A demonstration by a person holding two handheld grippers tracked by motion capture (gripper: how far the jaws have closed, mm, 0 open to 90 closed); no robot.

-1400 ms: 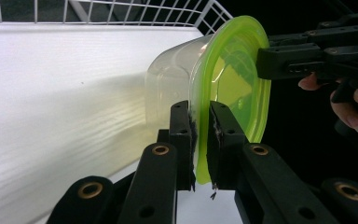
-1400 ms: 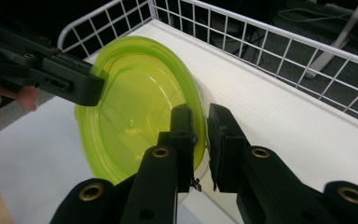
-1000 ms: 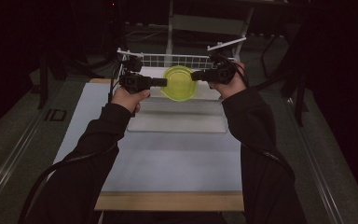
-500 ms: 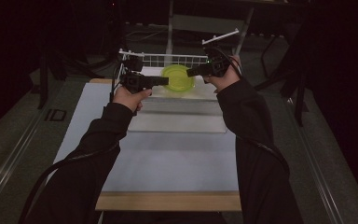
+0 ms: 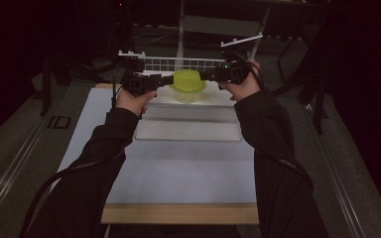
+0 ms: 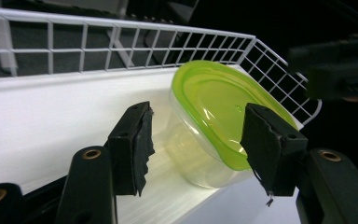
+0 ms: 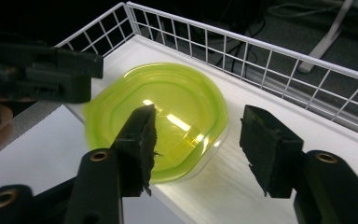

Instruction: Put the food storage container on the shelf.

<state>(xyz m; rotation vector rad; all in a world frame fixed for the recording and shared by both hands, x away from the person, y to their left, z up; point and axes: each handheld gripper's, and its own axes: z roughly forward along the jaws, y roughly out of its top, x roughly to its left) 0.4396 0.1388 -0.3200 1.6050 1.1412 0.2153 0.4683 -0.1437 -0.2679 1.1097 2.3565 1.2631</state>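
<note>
A clear tub with a lime-green lid point(image 5: 187, 84) point(image 6: 214, 102) point(image 7: 177, 98) rests on a white shelf point(image 6: 51, 121) in front of a white wire fence point(image 5: 178, 63). My left gripper point(image 5: 167, 79) point(image 6: 196, 135) reaches in from the left. Its jaws have just been opening, and the tub's edge lies between the pads point(image 6: 137, 144) with nothing pressing on it. My right gripper point(image 5: 206, 76) point(image 7: 200, 140) comes in from the right. Its jaws have also just been opening, over the near part of the lid, and it is open too.
The wire fence point(image 7: 242, 46) runs behind the tub and wraps around the shelf's ends. A flat white tray point(image 5: 188, 130) lies nearer on the pale table mat point(image 5: 178, 173), which ends in a wooden front edge point(image 5: 178, 213). Dark floor and stands surround the table.
Both grippers' jaws have spread away from the tub, which they held between them before. The hands have stayed nearly in place, and the tub now sits on the shelf.
</note>
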